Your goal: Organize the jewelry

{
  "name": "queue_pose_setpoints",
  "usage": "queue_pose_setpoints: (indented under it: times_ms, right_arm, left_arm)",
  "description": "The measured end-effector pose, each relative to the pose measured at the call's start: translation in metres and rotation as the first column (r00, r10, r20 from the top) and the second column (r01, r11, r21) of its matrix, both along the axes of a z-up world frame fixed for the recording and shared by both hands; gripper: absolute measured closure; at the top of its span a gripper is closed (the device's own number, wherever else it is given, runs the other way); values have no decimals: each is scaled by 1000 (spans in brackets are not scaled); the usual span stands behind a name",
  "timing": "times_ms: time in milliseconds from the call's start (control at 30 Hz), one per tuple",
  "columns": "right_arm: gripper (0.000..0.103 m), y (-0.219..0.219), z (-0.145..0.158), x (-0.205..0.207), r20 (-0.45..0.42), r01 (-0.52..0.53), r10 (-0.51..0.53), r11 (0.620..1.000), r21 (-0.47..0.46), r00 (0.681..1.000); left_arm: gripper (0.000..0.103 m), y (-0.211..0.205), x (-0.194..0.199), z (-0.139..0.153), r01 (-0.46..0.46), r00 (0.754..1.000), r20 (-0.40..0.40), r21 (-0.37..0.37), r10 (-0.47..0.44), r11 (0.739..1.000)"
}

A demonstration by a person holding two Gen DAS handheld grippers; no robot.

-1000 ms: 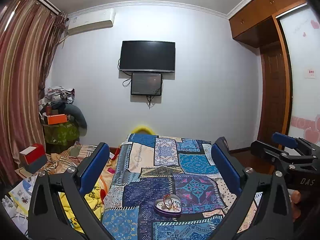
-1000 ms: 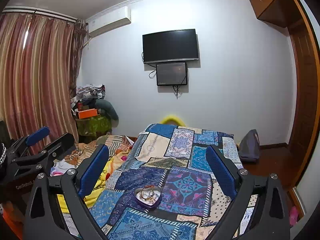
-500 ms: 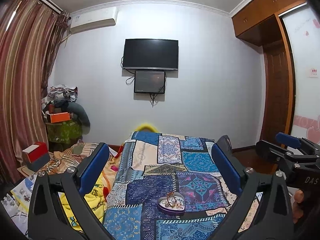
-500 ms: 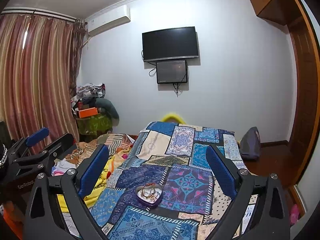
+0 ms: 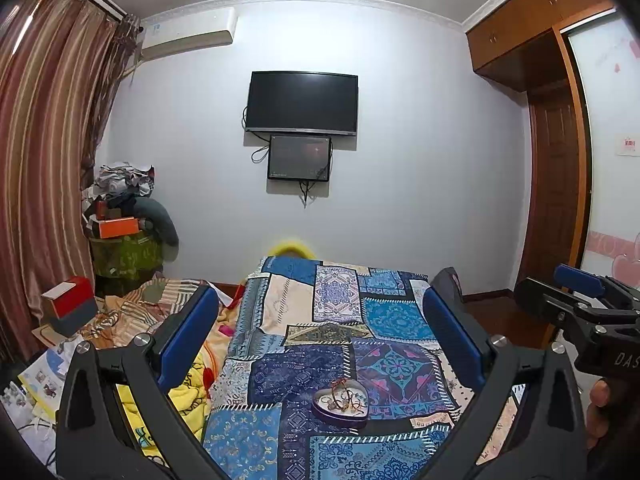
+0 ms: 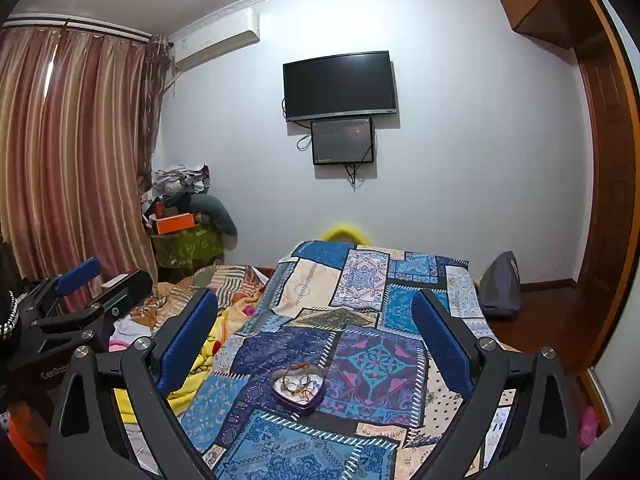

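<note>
heart-shaped tin [image 5: 340, 402] lies open near the bed's [image 6: 440, 394] near edge, bracelets [image 6: 297, 385] piled inside. left tongs [image 5: 320, 336] and right tongs [image 6: 314, 332] both spread wide, empty, hovering above. stage ambiguous: sorting pending or done.

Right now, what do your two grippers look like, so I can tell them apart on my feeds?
Both are matte black frames with silver screws and ribbed blue finger pads. The left gripper shows white "GenRobo" lettering on its body in the right wrist view. The right gripper shows white "DAS" lettering in the left wrist view. A black-and-white beaded band sits by the left gripper's handle.
</note>
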State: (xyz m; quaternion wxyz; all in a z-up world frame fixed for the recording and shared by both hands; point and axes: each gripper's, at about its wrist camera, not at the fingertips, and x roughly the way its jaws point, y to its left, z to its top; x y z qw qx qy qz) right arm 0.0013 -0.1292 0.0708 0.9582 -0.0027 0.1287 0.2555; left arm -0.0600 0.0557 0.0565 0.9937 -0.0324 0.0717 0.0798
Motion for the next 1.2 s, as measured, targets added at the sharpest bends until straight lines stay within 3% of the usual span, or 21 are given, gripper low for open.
queue_pose_setpoints:
  times_ms: [1200]
  right_arm:
    - [6,-5,0,4,-5,10,-10,1000,13,1000]
  left_arm:
    - [1,-2,8,0,49,999,-15,-21,-49,999]
